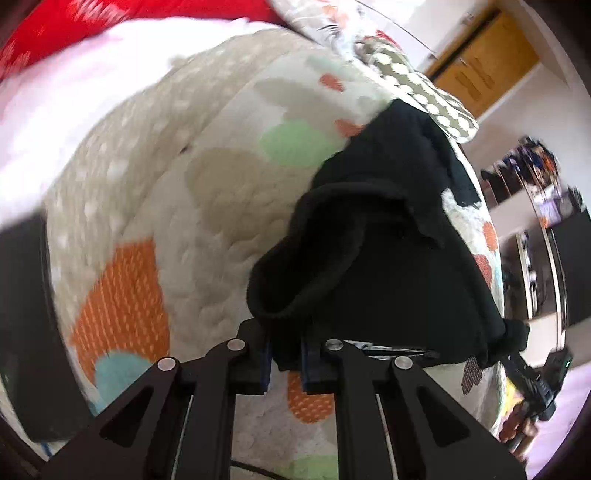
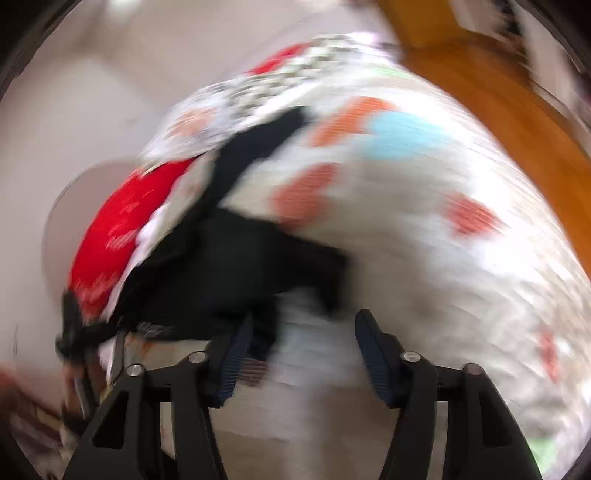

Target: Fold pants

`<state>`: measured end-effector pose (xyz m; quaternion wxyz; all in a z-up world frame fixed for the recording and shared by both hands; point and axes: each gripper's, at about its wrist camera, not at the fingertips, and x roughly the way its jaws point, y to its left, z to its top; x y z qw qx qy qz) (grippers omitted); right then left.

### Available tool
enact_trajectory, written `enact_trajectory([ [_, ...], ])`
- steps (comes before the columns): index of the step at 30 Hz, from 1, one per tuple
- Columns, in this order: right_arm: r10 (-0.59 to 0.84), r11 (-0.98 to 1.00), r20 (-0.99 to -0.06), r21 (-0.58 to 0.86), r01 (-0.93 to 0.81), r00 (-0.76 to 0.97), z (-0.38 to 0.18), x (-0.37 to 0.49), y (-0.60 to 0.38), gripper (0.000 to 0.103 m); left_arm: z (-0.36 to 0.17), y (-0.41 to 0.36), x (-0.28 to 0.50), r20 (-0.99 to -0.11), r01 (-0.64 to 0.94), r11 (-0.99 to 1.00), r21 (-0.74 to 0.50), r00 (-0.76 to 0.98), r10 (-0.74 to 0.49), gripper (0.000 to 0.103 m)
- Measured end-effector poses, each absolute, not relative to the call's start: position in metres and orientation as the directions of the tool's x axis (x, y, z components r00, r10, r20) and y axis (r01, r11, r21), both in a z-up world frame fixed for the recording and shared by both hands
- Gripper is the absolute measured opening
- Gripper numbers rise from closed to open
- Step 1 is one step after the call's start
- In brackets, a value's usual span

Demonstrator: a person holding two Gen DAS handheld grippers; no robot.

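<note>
Black pants (image 1: 388, 240) lie bunched on a quilted bedspread (image 1: 207, 206) with orange, green and blue patches. My left gripper (image 1: 286, 356) is shut on a hem of the pants, and the cloth rises in a loose fold just past the pads. In the right wrist view, which is heavily blurred, the pants (image 2: 229, 266) sprawl ahead and to the left. My right gripper (image 2: 304, 350) stands open there. An edge of black cloth lies by its left finger (image 2: 236, 350), and only bedspread (image 2: 424, 229) shows between the jaws.
A red cushion (image 1: 55, 33) and a dotted pillow (image 1: 417, 85) lie at the head of the bed. A wooden door (image 1: 480, 70) and a cluttered shelf (image 1: 535, 166) stand beyond the bed's right edge. A dark object (image 1: 22, 314) sits at the left.
</note>
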<state>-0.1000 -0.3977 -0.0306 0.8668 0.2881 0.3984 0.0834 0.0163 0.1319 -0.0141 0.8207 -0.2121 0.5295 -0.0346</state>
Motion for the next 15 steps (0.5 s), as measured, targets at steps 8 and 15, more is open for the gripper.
enact_trajectory([
  [8, 0.511, 0.608, -0.500, 0.785, 0.117, 0.699, -0.043, -0.082, -0.437, 0.086, -0.004, 0.132, 0.014, -0.851, -0.178, 0.908, -0.379, 0.453, -0.267, 0.009],
  [15, 0.432, 0.829, -0.641, 0.560, 0.002, 0.635, -0.040, -0.030, -0.383, 0.009, -0.006, 0.135, 0.025, -0.857, -0.191, 0.907, -0.374, 0.444, -0.260, 0.009],
])
